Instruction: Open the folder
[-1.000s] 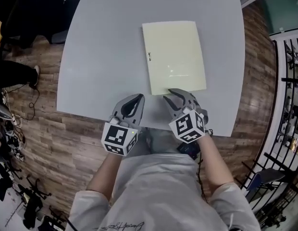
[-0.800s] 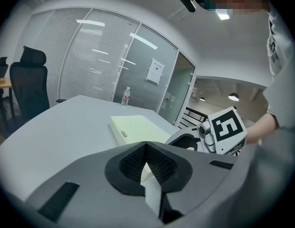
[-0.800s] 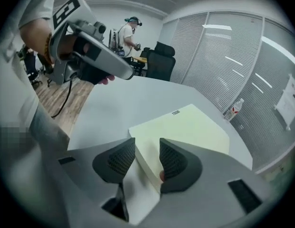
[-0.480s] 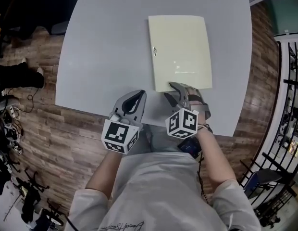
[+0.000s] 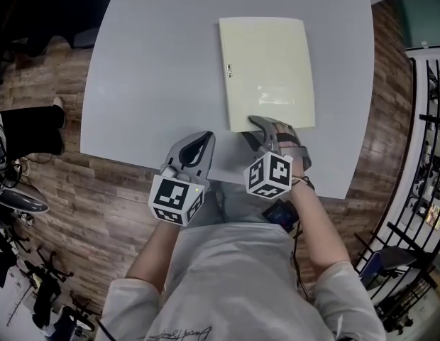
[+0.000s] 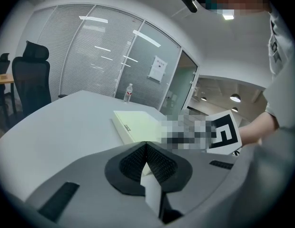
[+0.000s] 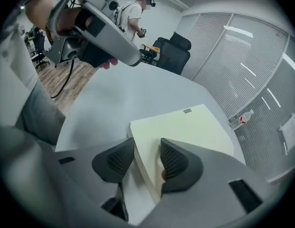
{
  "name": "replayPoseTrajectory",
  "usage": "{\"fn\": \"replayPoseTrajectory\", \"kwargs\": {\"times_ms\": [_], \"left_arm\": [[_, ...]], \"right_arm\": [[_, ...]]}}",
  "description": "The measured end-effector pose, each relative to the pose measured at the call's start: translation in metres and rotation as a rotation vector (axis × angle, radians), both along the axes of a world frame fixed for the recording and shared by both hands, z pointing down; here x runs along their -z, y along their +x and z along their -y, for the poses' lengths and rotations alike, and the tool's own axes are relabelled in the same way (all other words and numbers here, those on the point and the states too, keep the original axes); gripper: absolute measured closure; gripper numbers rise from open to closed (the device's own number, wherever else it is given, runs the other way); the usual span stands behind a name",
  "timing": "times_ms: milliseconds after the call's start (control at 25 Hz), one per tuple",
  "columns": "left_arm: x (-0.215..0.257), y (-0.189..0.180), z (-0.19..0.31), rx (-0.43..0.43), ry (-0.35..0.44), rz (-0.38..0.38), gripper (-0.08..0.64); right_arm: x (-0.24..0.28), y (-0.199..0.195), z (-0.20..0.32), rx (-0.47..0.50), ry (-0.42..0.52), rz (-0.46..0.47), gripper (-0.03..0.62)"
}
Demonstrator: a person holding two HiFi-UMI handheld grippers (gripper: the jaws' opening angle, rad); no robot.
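Note:
A pale yellow folder (image 5: 266,69) lies closed and flat on the grey table (image 5: 156,69). My right gripper (image 5: 257,128) sits at its near left corner, pointing steeply down. In the right gripper view the folder's (image 7: 185,127) near edge runs between the jaws of my right gripper (image 7: 143,163): one pad hovers over the cover, the other stands beside the edge, neither pressing. Those jaws have just been closing a little and remain open. My left gripper (image 5: 201,141) rests shut and empty near the table's front edge, left of the folder (image 6: 138,126).
A water bottle (image 6: 129,93) stands at the table's far side. A black office chair (image 6: 31,75) is beyond the table. Wooden floor surrounds the table, with a black railing (image 5: 426,119) at the right. Someone's legs (image 5: 28,130) are at the left, and a person (image 7: 133,13) stands in the background.
My right gripper has rolled, sunk slightly onto the folder's near edge, and its jaws stand wider than a second ago. The left gripper has stayed put.

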State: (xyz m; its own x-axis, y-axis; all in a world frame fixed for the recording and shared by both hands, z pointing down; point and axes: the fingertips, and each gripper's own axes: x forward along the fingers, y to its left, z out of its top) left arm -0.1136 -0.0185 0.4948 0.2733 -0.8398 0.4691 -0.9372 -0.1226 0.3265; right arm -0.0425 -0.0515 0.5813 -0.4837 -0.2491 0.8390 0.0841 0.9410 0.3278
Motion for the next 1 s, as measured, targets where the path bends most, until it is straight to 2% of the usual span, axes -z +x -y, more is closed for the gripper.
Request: {"fn": "replayPoseTrajectory", "kwargs": {"times_ms": [440, 800, 1000], "left_arm": [[-0.013, 0.008, -0.002, -0.016, -0.022, -0.009, 0.551], [-0.053, 0.026, 0.008, -0.053, -0.08, 0.007, 0.551], [-0.065, 0.035, 0.027, -0.073, -0.073, 0.037, 0.551]], "right_arm": [[0.013, -0.001, -0.003, -0.036, -0.142, 0.077, 0.449], [0.023, -0.003, -0.006, -0.057, -0.108, 0.16, 0.529], [0.029, -0.005, -0.005, -0.066, -0.076, 0.2, 0.549]]}}
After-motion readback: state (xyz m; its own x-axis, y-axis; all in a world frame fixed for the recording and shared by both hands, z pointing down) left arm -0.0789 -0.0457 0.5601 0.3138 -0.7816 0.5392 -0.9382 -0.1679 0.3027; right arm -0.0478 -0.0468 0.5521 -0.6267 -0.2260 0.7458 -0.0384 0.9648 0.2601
